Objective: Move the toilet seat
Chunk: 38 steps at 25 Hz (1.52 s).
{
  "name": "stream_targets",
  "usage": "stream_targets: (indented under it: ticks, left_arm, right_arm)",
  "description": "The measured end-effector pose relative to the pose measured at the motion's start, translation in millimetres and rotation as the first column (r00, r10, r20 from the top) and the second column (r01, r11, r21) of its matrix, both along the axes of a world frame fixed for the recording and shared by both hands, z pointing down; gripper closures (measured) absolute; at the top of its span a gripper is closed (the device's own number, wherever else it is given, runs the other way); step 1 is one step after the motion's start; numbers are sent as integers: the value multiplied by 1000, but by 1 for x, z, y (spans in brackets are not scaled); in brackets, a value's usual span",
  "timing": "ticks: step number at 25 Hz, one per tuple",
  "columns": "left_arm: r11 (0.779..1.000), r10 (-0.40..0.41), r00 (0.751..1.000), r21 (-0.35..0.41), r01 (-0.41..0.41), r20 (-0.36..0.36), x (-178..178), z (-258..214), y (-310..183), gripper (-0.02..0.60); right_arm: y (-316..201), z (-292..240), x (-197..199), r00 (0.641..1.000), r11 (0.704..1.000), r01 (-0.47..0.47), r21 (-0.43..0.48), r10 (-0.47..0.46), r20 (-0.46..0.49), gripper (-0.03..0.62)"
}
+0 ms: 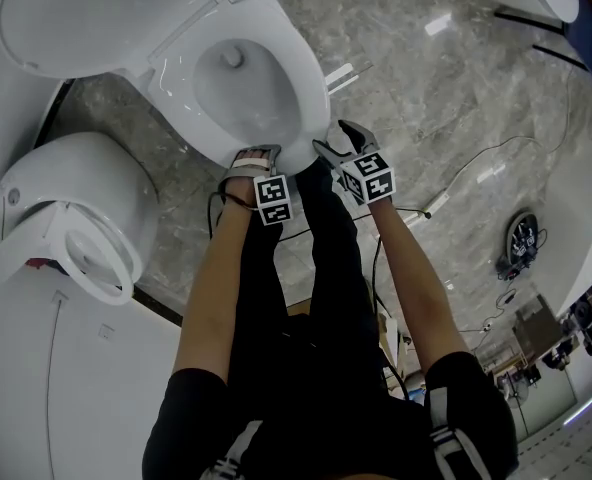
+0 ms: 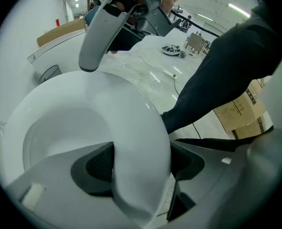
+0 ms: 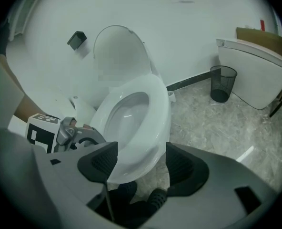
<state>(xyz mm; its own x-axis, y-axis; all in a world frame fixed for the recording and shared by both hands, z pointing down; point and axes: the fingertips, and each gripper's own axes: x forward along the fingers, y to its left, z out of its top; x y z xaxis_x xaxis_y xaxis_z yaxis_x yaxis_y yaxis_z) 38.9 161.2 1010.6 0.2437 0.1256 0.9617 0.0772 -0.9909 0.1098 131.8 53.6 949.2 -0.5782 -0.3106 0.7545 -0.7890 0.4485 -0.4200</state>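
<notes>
Currently the left gripper [image 1: 254,155] clamps the near rim of the toilet seat [image 1: 311,93]; the right gripper [image 1: 338,140] straddles it just rightward, jaws apart.

At upper centre of the head view lies the toilet seat [image 1: 312,103], its lid [image 1: 86,13] raised behind it at upper left. The left gripper [image 1: 254,158] and right gripper [image 1: 338,140] sit side by side at the seat's front edge, just below it in frame. The rim runs between each pair of jaws and appears to touch both left pads. A second toilet [image 1: 71,218] stands at frame left, and a wastebasket [image 3: 223,82] at the right gripper view's right.
</notes>
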Motion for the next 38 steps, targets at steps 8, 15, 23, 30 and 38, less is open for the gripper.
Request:
stream_targets:
  ticks: [8, 15, 23, 30, 38]
  left_arm:
    - [998, -2, 1000, -69, 1, -21, 2, -26, 2, 250]
    - [992, -7, 999, -123, 1, -52, 1, -49, 2, 250]
    - [988, -16, 997, -153, 5, -75, 1, -68, 1, 250]
    - [993, -97, 991, -82, 90, -96, -2, -81, -7, 244]
    - [906, -413, 890, 16, 424, -191, -30, -124, -25, 224]
  right_arm:
    - [19, -11, -15, 997, 995, 14, -94, -6, 75, 264]
    - [20, -20, -21, 948, 946, -165, -281, 230, 218, 238]
    - [31, -26, -35, 908, 895, -183, -406, 312, 280, 361]
    - [29, -30, -30, 897, 863, -174, -475, 338, 285, 396]
    - [26, -50, -31, 877, 859, -158, -488, 349, 329, 411]
